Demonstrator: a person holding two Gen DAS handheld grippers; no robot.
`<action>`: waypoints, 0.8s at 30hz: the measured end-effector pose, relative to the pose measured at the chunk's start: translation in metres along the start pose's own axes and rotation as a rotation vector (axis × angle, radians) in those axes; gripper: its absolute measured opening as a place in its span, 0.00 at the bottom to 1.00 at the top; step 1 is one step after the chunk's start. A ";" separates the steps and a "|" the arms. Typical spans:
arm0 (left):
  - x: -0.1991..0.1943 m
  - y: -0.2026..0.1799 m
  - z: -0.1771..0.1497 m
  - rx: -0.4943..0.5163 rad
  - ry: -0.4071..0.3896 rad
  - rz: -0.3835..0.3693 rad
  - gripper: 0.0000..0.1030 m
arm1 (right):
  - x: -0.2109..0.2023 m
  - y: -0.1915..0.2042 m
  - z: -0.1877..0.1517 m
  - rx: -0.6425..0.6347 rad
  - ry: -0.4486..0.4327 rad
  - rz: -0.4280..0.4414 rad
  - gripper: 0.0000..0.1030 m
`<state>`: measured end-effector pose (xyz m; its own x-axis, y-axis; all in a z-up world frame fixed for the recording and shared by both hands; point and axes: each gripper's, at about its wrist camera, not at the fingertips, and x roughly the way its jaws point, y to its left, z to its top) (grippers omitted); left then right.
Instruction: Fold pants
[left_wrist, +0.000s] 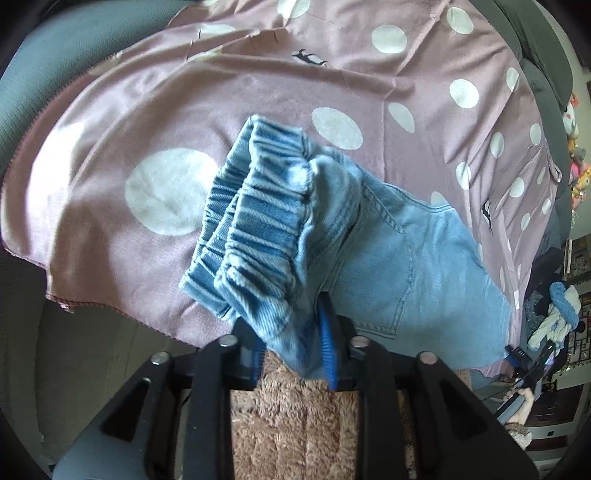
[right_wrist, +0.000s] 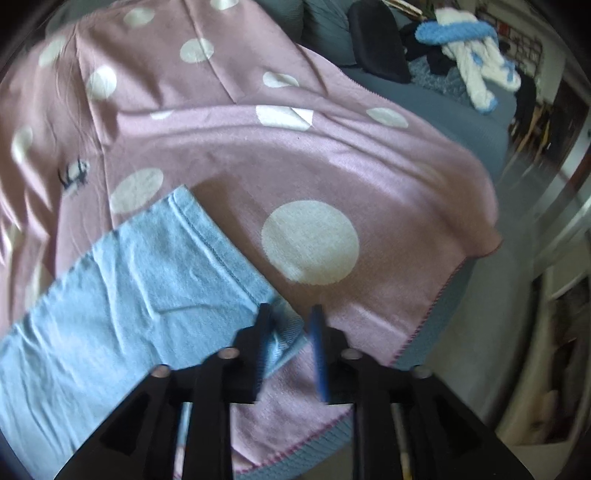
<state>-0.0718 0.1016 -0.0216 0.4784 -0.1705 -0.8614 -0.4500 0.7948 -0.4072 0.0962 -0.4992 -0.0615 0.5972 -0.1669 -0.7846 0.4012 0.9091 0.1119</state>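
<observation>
Light blue denim pants (left_wrist: 399, 254) lie on a pink blanket with white dots (left_wrist: 258, 85). My left gripper (left_wrist: 295, 332) is shut on the elastic waistband (left_wrist: 255, 206) and holds it bunched up above the blanket. In the right wrist view the pants' leg end (right_wrist: 129, 280) lies flat on the blanket (right_wrist: 332, 166). My right gripper (right_wrist: 291, 332) has its jaws apart around the corner of the leg hem (right_wrist: 284, 332), not pinching it. The view is blurred by motion.
The blanket covers a grey-blue sofa (right_wrist: 461, 122), whose edge drops off at the right. A white and blue garment pile (right_wrist: 472, 66) lies on the sofa's far end. A brown fluffy sleeve (left_wrist: 295, 424) shows behind my left gripper. The right gripper shows faintly at the far right (left_wrist: 524, 362).
</observation>
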 end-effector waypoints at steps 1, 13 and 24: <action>-0.007 -0.002 0.001 0.010 -0.022 0.019 0.47 | -0.012 0.009 0.001 -0.035 -0.030 0.008 0.33; 0.009 0.022 0.019 0.008 -0.071 0.097 0.47 | -0.110 0.220 -0.011 -0.495 -0.049 0.524 0.48; 0.022 0.030 0.016 0.011 -0.063 0.066 0.53 | -0.109 0.368 -0.054 -0.788 0.096 0.671 0.48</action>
<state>-0.0627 0.1311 -0.0477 0.4947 -0.0810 -0.8653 -0.4742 0.8092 -0.3468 0.1415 -0.1256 0.0326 0.4581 0.4651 -0.7575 -0.5817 0.8012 0.1402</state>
